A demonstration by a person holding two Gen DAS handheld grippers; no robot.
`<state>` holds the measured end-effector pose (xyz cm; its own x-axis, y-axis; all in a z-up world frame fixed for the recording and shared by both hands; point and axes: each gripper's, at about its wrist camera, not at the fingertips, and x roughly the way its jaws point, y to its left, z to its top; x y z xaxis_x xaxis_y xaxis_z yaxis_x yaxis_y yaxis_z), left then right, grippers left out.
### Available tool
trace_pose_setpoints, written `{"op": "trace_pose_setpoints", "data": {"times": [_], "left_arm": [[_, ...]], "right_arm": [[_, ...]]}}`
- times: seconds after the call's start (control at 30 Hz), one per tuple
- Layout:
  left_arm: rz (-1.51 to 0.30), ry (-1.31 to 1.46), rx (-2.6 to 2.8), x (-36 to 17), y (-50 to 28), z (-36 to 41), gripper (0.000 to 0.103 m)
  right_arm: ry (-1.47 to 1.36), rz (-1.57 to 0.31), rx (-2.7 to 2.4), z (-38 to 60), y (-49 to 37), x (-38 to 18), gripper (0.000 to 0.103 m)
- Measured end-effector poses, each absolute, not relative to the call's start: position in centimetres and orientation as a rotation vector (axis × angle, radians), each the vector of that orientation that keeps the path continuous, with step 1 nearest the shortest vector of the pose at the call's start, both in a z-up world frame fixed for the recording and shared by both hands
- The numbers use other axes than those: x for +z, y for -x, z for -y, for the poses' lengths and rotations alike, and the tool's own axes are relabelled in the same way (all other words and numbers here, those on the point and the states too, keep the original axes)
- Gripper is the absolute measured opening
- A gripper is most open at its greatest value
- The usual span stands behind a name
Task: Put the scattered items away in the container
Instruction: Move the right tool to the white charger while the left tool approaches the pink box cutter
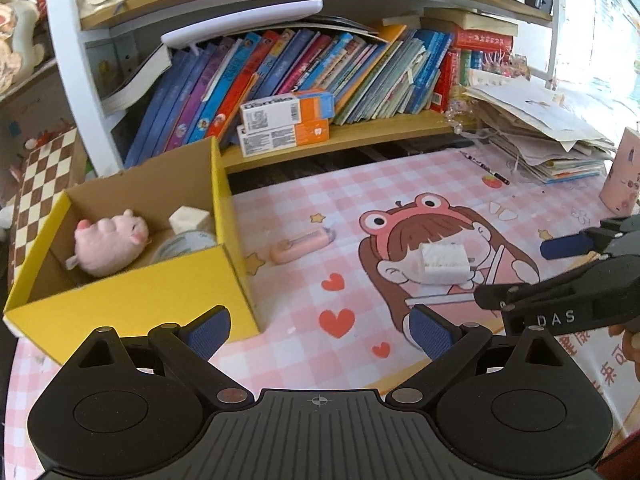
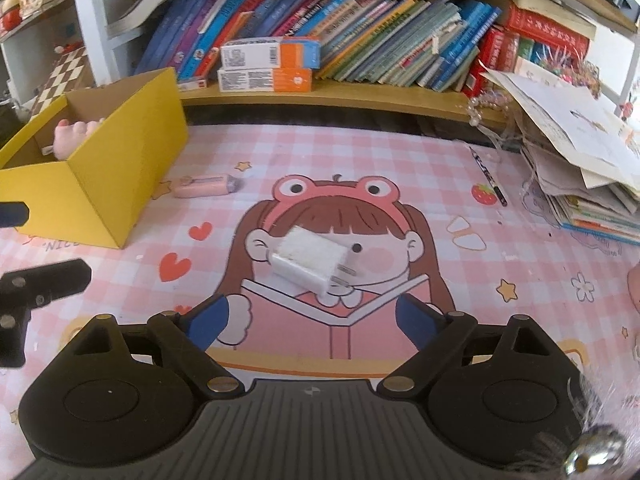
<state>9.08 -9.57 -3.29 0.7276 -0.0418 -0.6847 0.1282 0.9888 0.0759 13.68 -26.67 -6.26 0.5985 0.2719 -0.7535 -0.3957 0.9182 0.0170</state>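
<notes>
A yellow cardboard box (image 1: 132,300) (image 2: 96,176) stands on the left of the pink desk mat. In it lie a pink plush pig (image 1: 108,244), a white block (image 1: 190,218) and a round tin (image 1: 182,244). A white charger plug (image 1: 444,262) (image 2: 310,264) lies on the mat's cartoon girl. A pink correction tape (image 1: 300,244) (image 2: 206,186) lies beside the box. My left gripper (image 1: 320,330) is open and empty, by the box's near corner. My right gripper (image 2: 316,322) is open and empty, just short of the plug; it also shows in the left wrist view (image 1: 516,272).
A shelf of books (image 1: 304,76) with orange-and-white cartons (image 1: 286,120) runs along the back. A pile of papers (image 1: 548,136) and a pink cup (image 1: 624,176) stand at the right. A pencil (image 2: 488,176) lies on the mat near the papers.
</notes>
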Motion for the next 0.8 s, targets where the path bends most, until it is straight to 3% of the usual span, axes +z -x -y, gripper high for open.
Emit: {"op": "trace_pose_setpoints", "data": {"times": [0.4, 0.8], "left_arm": [[-0.675, -0.166, -0.095, -3.0, -12.8, 12.1, 0.093], [-0.695, -0.16, -0.034, -4.2, -17.3, 12.1, 0.092]], "right_arm": [[0.157, -0.874, 0.417, 26.9, -15.4, -7.5, 0.074], [0.159, -0.885, 0.447, 26.2, -17.1, -8.8, 0.074]]}}
